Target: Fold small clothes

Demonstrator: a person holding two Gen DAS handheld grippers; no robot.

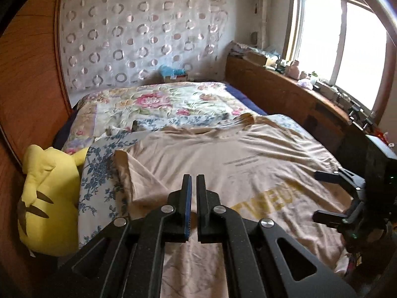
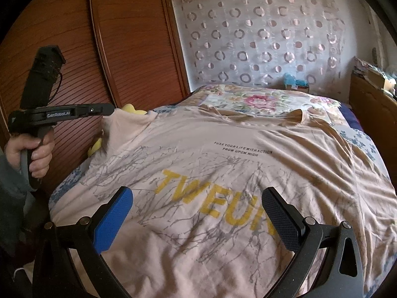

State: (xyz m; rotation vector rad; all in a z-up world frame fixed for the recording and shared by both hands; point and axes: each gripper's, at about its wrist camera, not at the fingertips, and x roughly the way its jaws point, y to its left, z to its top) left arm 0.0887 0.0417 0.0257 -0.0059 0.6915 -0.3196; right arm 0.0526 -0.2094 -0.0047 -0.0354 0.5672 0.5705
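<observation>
Left gripper (image 1: 194, 177) fills the foreground of its own camera. Its jaws are clenched almost together, with only a thin slit between the pads. No cloth shows in that slit. From the right wrist camera the tip of this gripper meets the raised edge of the shirt's (image 2: 223, 129) sleeve at the wardrobe (image 2: 86, 49) side. Whether any cloth is pinched there cannot be told. A hand (image 2: 32, 151) grips the handle of this gripper, with a grey sleeve at the wrist.

Right gripper (image 2: 198, 192) hangs over the lower part of the shirt. Its jaws are released and spread wide. One blue pad and one dark pad stand either side of the yellow lettering. Nothing lies between them, and neither pad presses on the cloth.

Task item: one beige shirt, laid face up and spread across the near part of the bed (image 1: 153, 101). Its collar lies toward the far wall and its hem toward the cameras. It is creased, most heavily on the window (image 1: 347, 49) side.

Yellow plush (image 1: 47, 198) sits at the bed's edge against the wardrobe, just beside the sleeve.
</observation>
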